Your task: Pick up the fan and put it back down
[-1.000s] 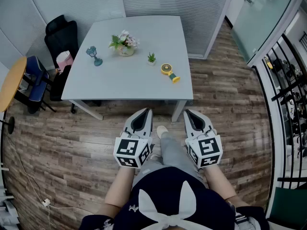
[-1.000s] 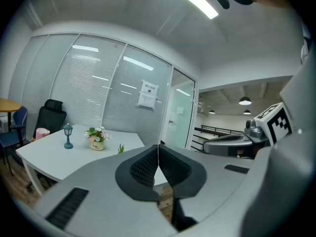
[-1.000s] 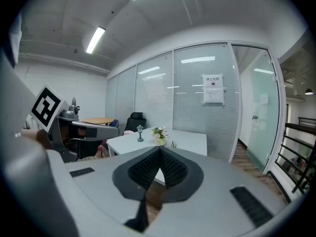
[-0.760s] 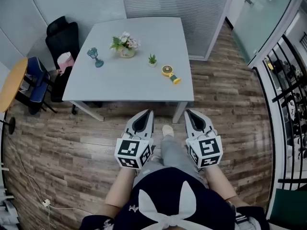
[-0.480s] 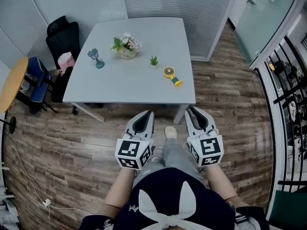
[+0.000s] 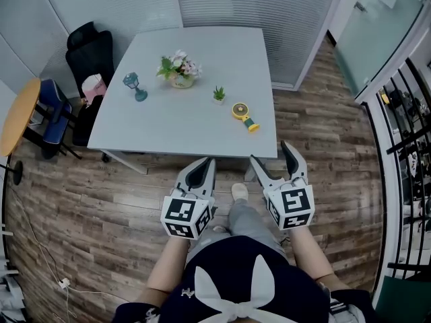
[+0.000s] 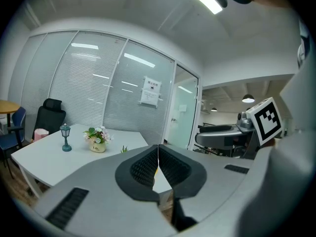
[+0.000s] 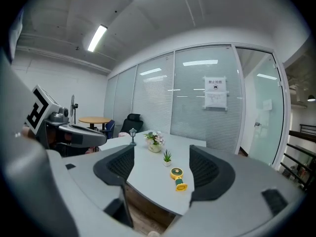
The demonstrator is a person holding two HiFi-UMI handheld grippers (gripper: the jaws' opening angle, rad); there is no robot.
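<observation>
Head view: pale grey square tabletop (image 6: pixel 168 130). Left tool (image 6: pixel 205 163), jaws together, empty, short of the tabletop. Small round yellow fan with green handle (image 6: pixel 243 116), lying near front right edge. Right tool (image 6: pixel 271 155), jaws opening, nothing between.

Both my left gripper (image 6: pixel 204 161) and my right gripper (image 6: pixel 272 155) have grey moulded shells that taper to pointed jaws. Black ribbed pads (image 8: pixel 207 169) line the inner faces. Each has a white cube (image 6: pixel 186 215) with black square markers at its near end. Right jaws opening, nothing between them. I wear a dark navy top (image 6: pixel 236 281) with a white bow-shaped print, grey trousers (image 6: pixel 246 224) and a pale shoe (image 6: pixel 239 191).
</observation>
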